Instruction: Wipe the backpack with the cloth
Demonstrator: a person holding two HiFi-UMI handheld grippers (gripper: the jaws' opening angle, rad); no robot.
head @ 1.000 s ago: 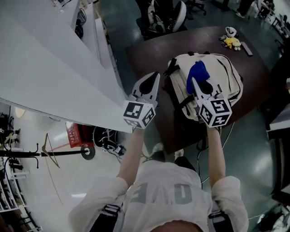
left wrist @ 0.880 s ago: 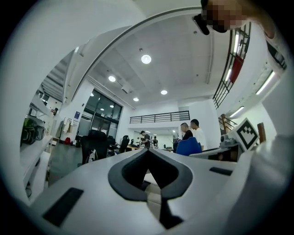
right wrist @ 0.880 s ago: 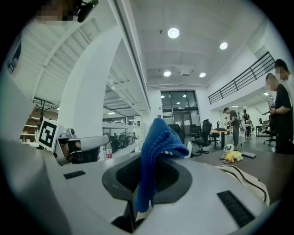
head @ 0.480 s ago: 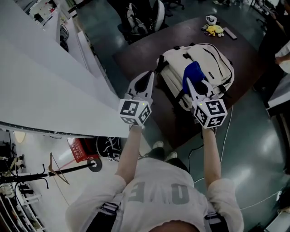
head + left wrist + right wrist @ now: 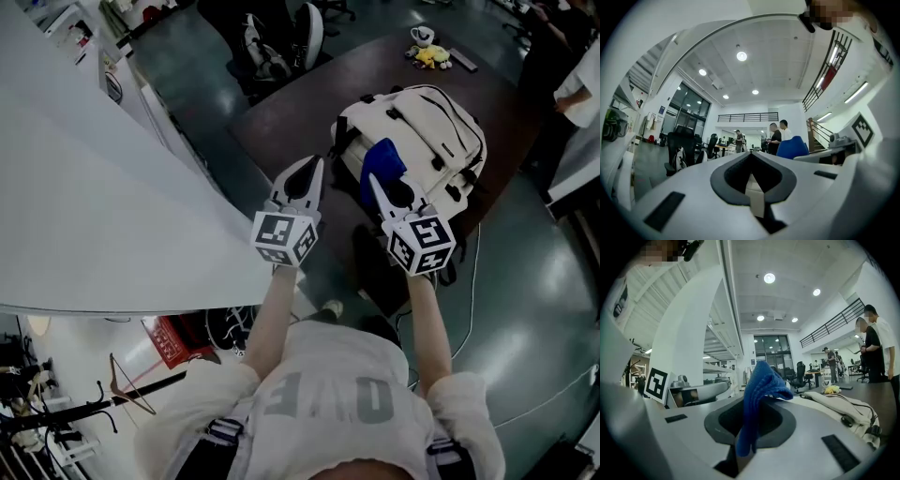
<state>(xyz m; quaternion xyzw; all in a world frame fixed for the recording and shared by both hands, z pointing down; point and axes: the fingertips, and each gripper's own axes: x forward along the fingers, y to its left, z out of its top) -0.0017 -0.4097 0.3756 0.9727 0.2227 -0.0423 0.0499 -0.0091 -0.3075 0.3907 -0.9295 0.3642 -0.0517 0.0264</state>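
Right gripper (image 5: 375,184) fingers pinch blue cloth (image 5: 383,159) jutting forward over the backpack (image 5: 441,127); left gripper (image 5: 312,167) fingers pressed together.

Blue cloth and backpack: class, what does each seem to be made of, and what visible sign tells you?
The cloth looks like soft, matte terry or knit fabric: a ribbed nap shows and it droops in limp folds. The backpack looks like cream woven fabric, canvas or synthetic, with a matte finish: it sags and creases softly. The exact fibre is unclear.
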